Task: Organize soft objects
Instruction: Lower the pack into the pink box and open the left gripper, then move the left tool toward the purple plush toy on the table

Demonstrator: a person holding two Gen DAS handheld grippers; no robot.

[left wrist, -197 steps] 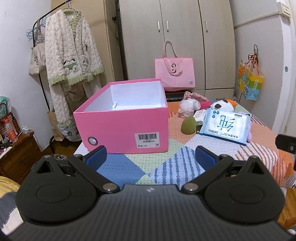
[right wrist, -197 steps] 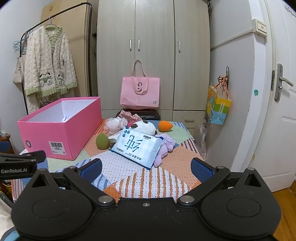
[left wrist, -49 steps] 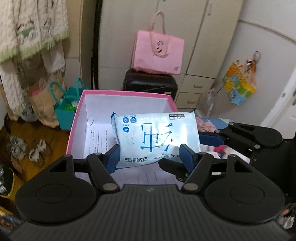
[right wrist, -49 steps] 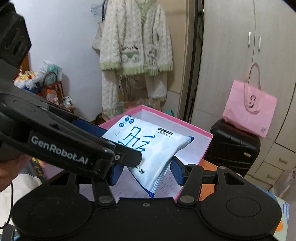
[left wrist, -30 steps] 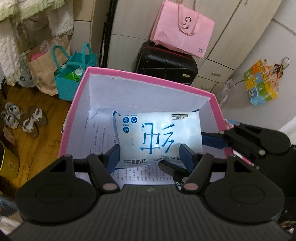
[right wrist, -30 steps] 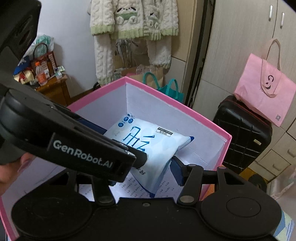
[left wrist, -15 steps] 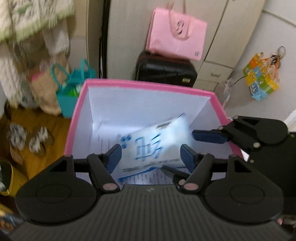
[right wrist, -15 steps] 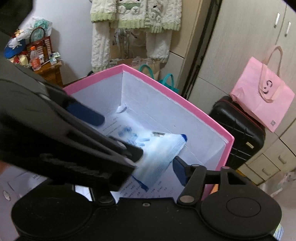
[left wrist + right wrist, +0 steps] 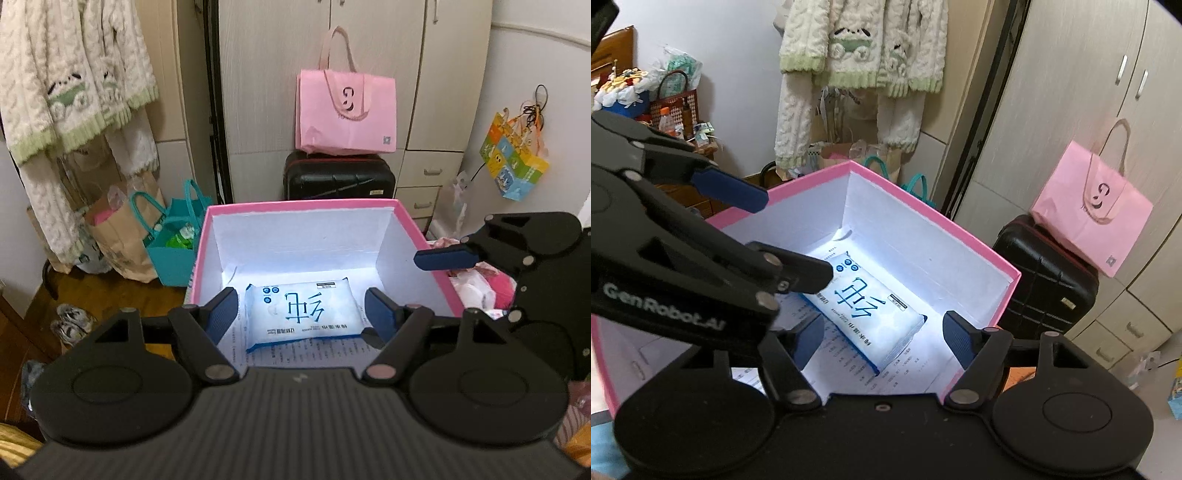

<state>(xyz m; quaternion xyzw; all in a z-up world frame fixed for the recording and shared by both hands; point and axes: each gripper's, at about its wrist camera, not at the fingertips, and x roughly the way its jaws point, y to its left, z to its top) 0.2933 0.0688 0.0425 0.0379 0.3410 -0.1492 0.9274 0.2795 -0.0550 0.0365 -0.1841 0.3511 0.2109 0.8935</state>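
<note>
A white-and-blue wipes pack [image 9: 301, 312] [image 9: 864, 306] lies flat on the floor of the pink box [image 9: 295, 206] [image 9: 934, 218], free of every pad. My left gripper [image 9: 301, 314] hovers above the box's near side, its jaws opening, with the pack below and between them but untouched. My right gripper [image 9: 884, 341] hangs over the box's right side, jaws also opening, nothing gripped. One blue finger [image 9: 443, 258] of the right gripper shows in the left wrist view. The left gripper [image 9: 768, 232] reaches in from the left in the right wrist view.
A printed paper sheet [image 9: 314, 354] lines the box floor. Soft toys [image 9: 469, 291] lie right of the box. Behind stand a black suitcase [image 9: 338, 177] with a pink tote [image 9: 345, 110], a teal bag [image 9: 171, 254], a hanging cardigan [image 9: 860, 48] and wardrobe doors.
A second ago both grippers held the pack inside the box. It dropped and now lies flat on the box floor. Both grippers' jaws have widened and both have lifted.
</note>
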